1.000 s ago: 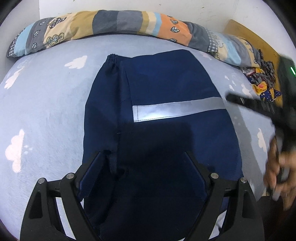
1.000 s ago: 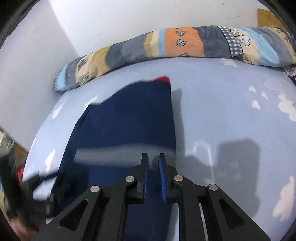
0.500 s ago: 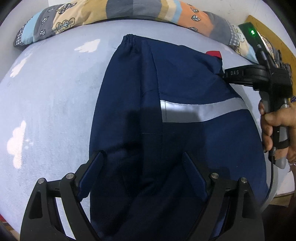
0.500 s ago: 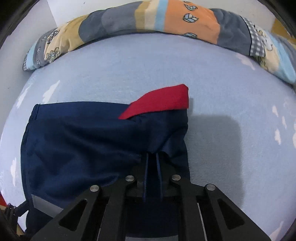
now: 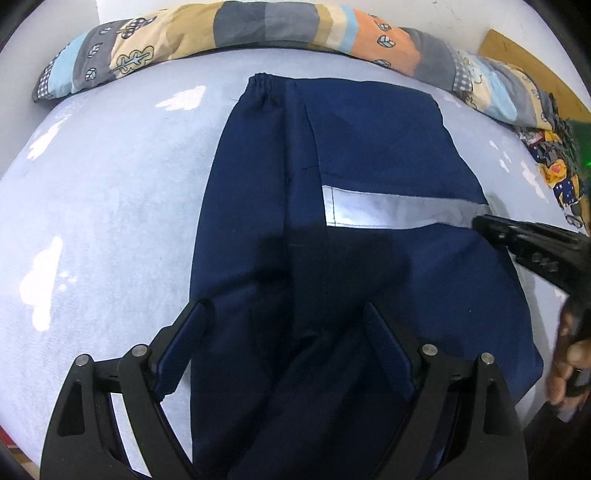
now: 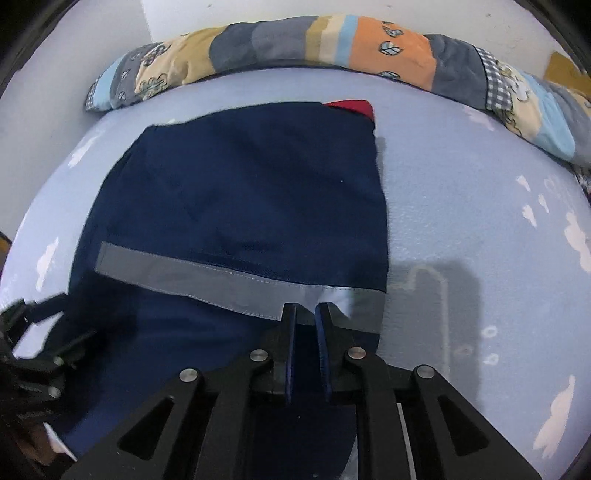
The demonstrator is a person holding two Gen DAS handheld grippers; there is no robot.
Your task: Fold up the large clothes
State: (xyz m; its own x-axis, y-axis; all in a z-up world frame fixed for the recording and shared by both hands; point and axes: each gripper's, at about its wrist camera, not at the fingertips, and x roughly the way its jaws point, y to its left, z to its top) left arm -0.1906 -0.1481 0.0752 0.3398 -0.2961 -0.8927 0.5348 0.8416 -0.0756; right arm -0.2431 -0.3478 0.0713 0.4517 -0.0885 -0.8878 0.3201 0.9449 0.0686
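Left wrist view: navy garment (image 5: 332, 258) lies folded flat on the light blue cloud-print bedsheet (image 5: 110, 203), elastic cuff (image 5: 260, 83) at far end, grey reflective stripe (image 5: 399, 212) running across its right half. Left gripper (image 5: 284, 332) hovers over the near part of the garment, jaws spread wide, released, nothing between the blue pads (image 5: 181, 350). Right gripper (image 5: 524, 247) enters from the right edge, tip just at the right end of the stripe, a hand (image 5: 569, 362) on its handle, blurred. Patchwork bolster pillow (image 5: 258, 33) lies along the far edge of the bed against the white wall; pile of patterned fabric (image 5: 554, 162) at far right

Right wrist view: same garment (image 6: 240, 221) fills centre-left, red patch (image 6: 351, 107) peeking at its far right corner. Stripe (image 6: 221, 280) crosses the near part. Right gripper (image 6: 306, 321) sits at the garment's right edge over the stripe end; jaws nearly closed with a narrow gap, dark fabric visible in the gap, cannot tell if it is actually pinched. Left gripper (image 6: 33, 350) blurred at the left edge. Pillow (image 6: 332, 44) far, sheet (image 6: 480, 221) to the right
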